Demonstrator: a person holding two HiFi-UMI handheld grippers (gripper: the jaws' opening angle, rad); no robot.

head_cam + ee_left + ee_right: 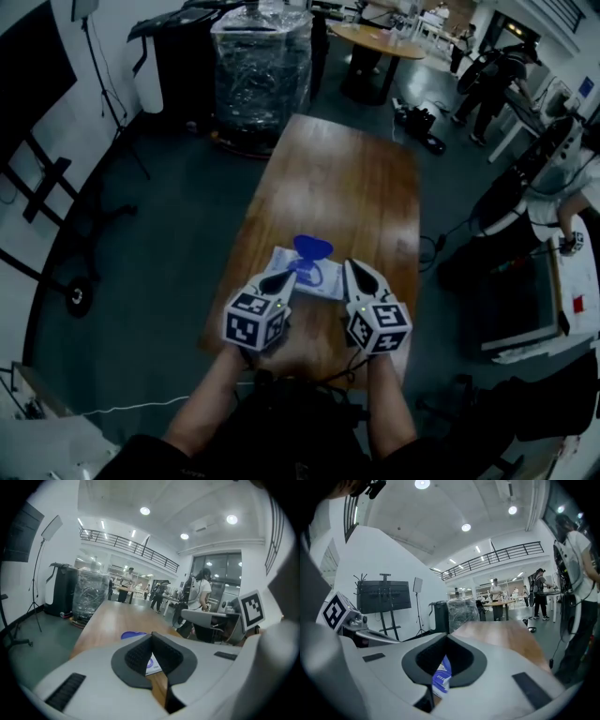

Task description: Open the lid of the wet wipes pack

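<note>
On the table [328, 178], near end, the left gripper [286, 277], jaws pressed together and empty, hides the pack's [314, 279] left corner. The pack's blue lid [312, 247] lies flipped open at its far edge, and the contents are too dim to tell. The right gripper [349, 266], jaws likewise closed on nothing, covers the pack's right edge.

The left gripper [287, 275] and right gripper [349, 265] cover the wet wipes pack [319, 281] at its 8 and 4 o'clock corners. Its print is too small to read.
</note>
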